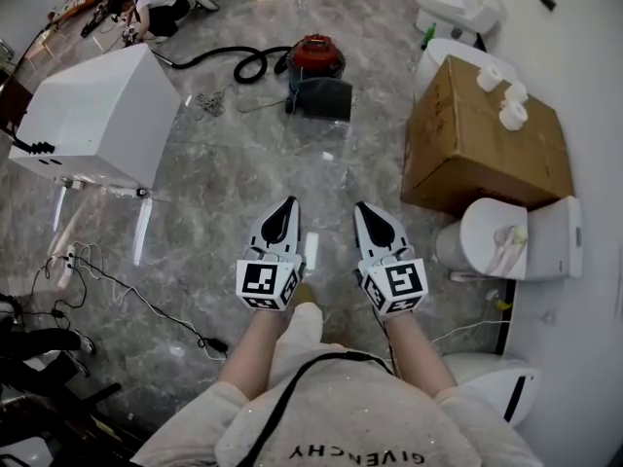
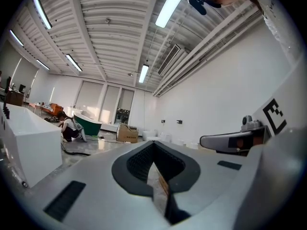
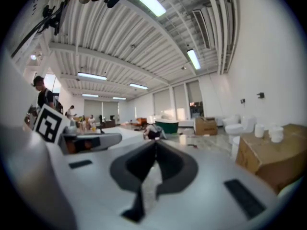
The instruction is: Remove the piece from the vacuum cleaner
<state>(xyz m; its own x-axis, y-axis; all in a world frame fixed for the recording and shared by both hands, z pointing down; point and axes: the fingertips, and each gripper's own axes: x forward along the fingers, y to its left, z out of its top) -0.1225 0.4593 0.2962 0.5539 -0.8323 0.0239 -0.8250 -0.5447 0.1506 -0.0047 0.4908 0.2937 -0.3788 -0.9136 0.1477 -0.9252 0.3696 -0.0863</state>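
Far ahead on floor (image 1: 243,163), red-topped vacuum (image 1: 316,58) sits w/ black hose (image 1: 248,64) curling off to its left. L gripper (image 1: 288,204) & R gripper (image 1: 362,208) are side by side, well short of it, both w/ jaws closed tight, nothing btwn them. Cardboard box (image 1: 482,144) at right, white box (image 1: 97,115) at left.

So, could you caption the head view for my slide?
Left gripper and right gripper, both shut and empty, face the red vacuum cleaner ahead.
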